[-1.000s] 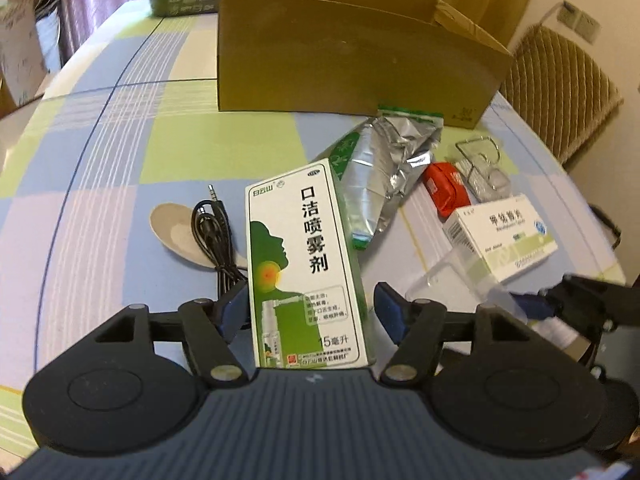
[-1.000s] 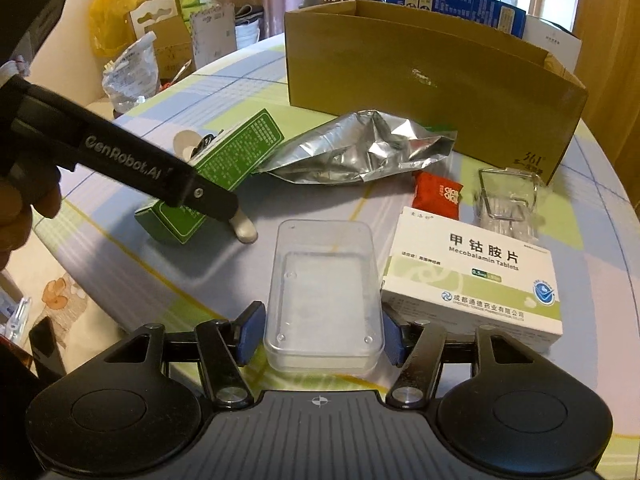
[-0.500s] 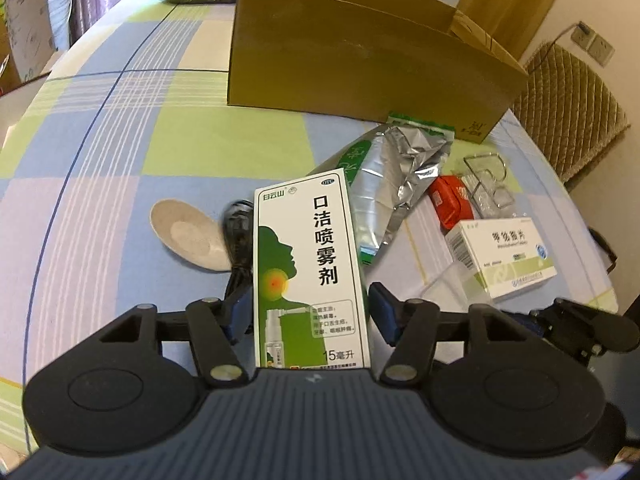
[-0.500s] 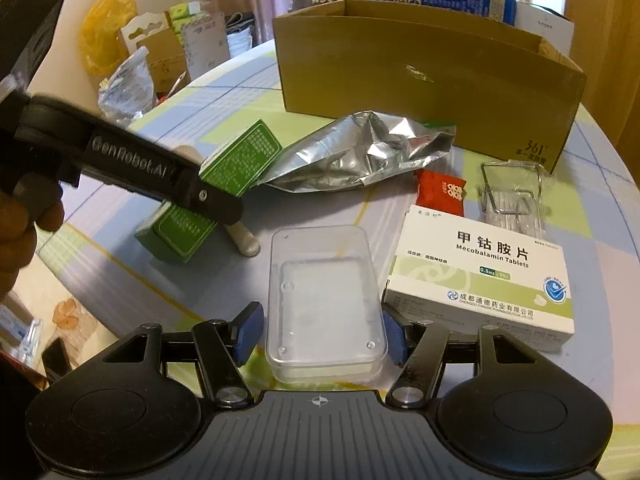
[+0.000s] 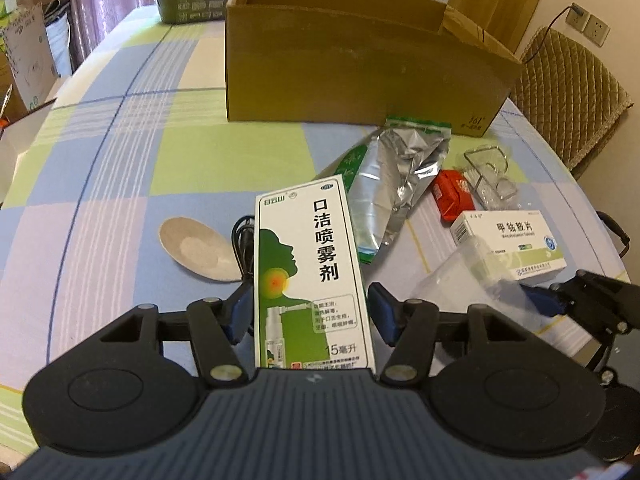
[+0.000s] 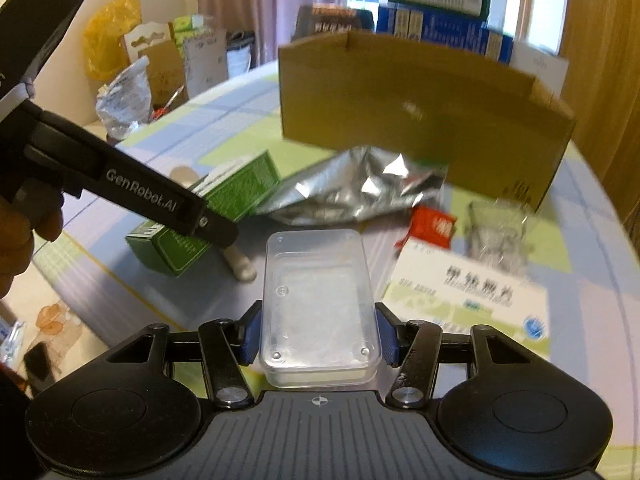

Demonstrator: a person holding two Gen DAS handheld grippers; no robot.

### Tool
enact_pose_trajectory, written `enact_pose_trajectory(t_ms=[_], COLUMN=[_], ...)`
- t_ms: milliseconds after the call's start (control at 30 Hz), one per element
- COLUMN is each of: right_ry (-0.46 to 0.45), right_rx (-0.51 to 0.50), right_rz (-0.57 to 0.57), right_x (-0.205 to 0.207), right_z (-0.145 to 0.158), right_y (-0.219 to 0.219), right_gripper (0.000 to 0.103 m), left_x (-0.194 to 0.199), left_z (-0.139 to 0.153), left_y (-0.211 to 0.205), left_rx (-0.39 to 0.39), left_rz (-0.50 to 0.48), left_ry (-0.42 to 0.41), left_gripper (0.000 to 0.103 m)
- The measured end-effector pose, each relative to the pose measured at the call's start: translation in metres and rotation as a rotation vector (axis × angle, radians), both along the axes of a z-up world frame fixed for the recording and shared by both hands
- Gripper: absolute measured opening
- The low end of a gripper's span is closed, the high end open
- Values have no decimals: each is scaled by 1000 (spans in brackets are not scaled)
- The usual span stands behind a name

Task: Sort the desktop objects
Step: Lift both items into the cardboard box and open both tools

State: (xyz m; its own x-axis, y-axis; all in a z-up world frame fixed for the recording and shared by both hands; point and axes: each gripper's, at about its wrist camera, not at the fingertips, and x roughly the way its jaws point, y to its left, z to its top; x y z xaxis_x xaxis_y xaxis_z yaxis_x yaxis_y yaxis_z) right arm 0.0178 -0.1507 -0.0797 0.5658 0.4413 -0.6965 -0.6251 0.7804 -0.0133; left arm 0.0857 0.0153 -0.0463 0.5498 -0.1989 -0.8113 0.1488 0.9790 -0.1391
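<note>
My left gripper is shut on a green and white spray box, held lengthwise between the blue pads. In the right wrist view that spray box hangs tilted just above the checked tablecloth. My right gripper is shut on a clear plastic case, raised off the table; the case shows faintly at the left view's right edge. An open cardboard box stands at the back of the table, and it appears blurred in the right wrist view.
On the cloth lie a silver foil pouch, a red packet, a clear plastic holder, a white medicine box, a beige spoon and a black cable. A padded chair stands to the right.
Both grippers have risen with their loads and moved toward the cardboard box. The clear case has left the table, and the right view is blurred by motion.
</note>
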Motion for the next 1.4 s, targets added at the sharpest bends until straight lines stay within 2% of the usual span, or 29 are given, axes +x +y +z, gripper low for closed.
enact_pose_trajectory(t_ms=[133,367,567,1033,1233,1333,1400], right_ry=[-17,-26,-24,-50,-69,-123,-143], right_rx=[41,52,65,89,113,120,120], right_rz=[-41,-64,-91,-119,-152,-162,-163], right_x=[5,7,10,15,32,57,65], right_z=[6,12,15,25,49,78,86], right_y=[-6,-12,-19,-26,-31,-36,-38], right_gripper=[53,53,53,53,53,53,53], left_x=[0,-2,-1,-3,7,18,30], left_z=[4,12,8,26,53,70,81], left_y=[0,-4,-6,-10,-16,-22,-26], left_rx=[-8,-31,-22,-9,7,19,21], left_rz=[2,-3,-6,-4,-7,-16,-27], left_ry=[-12,-45,-35,-122,-187,-224,-246], left_gripper=[55,52,52,51,51,51,51])
